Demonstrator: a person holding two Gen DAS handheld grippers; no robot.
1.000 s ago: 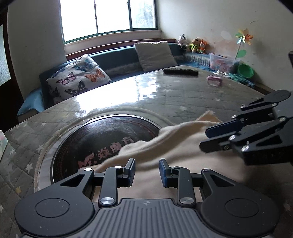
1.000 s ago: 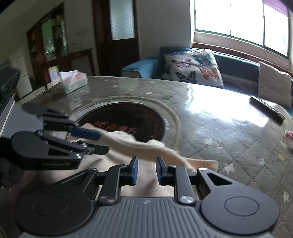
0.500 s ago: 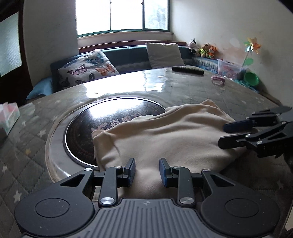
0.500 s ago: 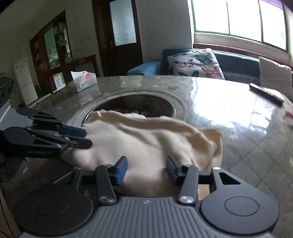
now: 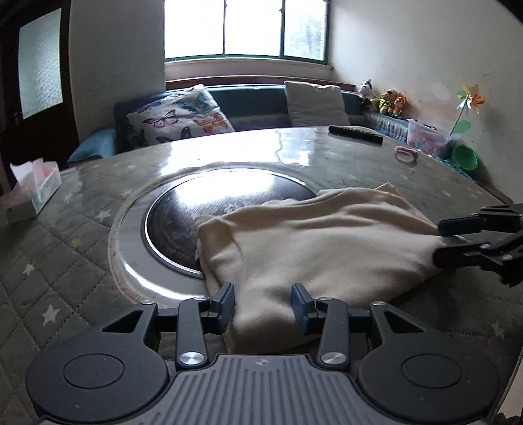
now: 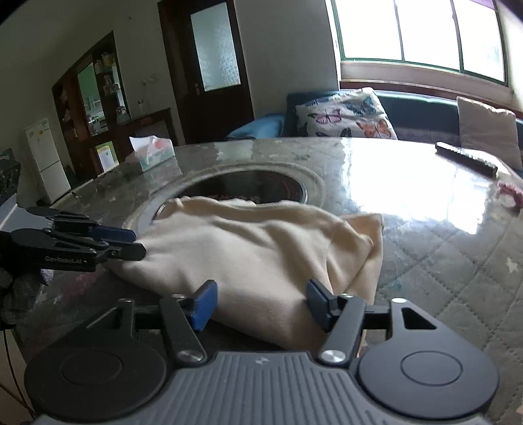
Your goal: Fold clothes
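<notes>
Cream cloth between my parting claws

My left claw (image 5: 263,305) and right claw (image 6: 261,305) point downward, both opening, pads clear of the folded cream garment (image 5: 313,242) lying between them on the quilted worktop (image 5: 65,261). Beyond: dark round inset (image 5: 183,222), tissue box (image 6: 152,152), remote (image 5: 355,133)

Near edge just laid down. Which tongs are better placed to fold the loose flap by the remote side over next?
Right, probably. The right tongs, jaws opening over the cream garment, sit nearest the loose flap. The left tongs are at the opposite end.

Bright window (image 5: 245,27) above blue sofa (image 5: 255,104), butterfly cushion (image 5: 178,119); dark door (image 6: 209,65).
</notes>
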